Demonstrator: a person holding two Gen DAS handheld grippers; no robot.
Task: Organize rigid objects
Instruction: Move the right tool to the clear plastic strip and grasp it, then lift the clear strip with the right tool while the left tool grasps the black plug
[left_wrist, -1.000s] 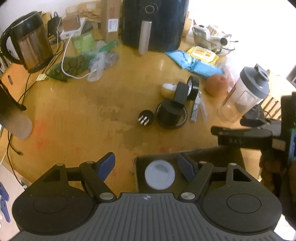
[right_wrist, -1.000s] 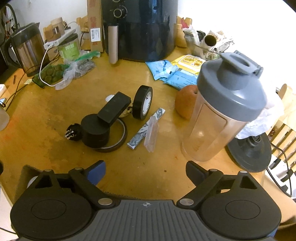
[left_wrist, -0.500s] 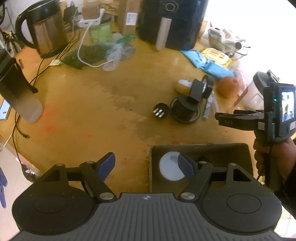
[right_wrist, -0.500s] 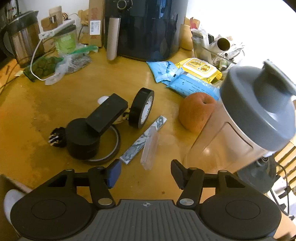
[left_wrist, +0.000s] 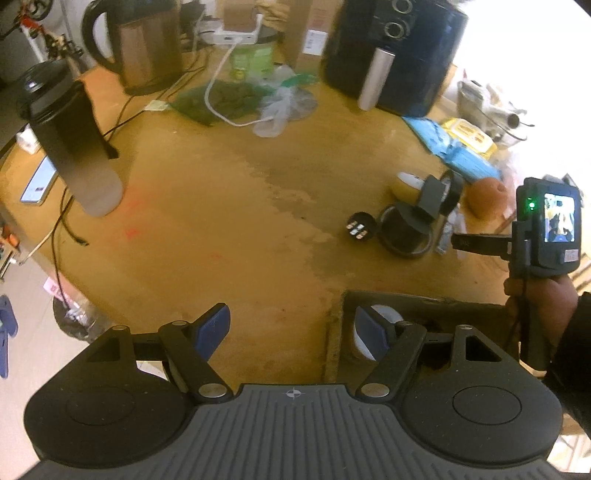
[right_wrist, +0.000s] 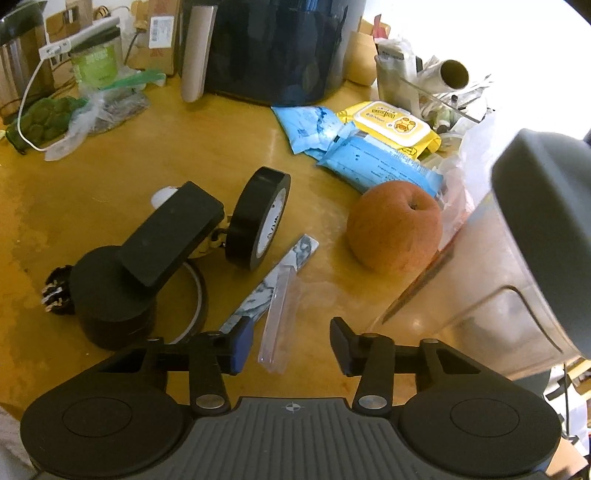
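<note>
My right gripper (right_wrist: 290, 347) is open, low over the table, with a clear plastic strip (right_wrist: 279, 317) lying between its fingertips, beside a marbled flat stick (right_wrist: 271, 286). Just beyond lie a black tape roll (right_wrist: 258, 218), a black block (right_wrist: 171, 232) leaning on a black round tin (right_wrist: 110, 306), and a small black plug (right_wrist: 55, 291). My left gripper (left_wrist: 291, 330) is open and empty above the edge of a brown box (left_wrist: 417, 306) that holds a white disc (left_wrist: 384, 314). The right gripper also shows in the left wrist view (left_wrist: 476, 242).
An apple (right_wrist: 395, 225) and a grey-lidded shaker bottle (right_wrist: 517, 258) stand right of my right gripper. Blue and yellow wipe packs (right_wrist: 369, 140), a black air fryer (right_wrist: 273, 48), a kettle (left_wrist: 144, 44) and a dark tumbler (left_wrist: 70, 140) ring the table.
My right gripper has moved forward and down and narrowed around the clear strip. My left gripper has drawn back and up, so more of the table shows.
</note>
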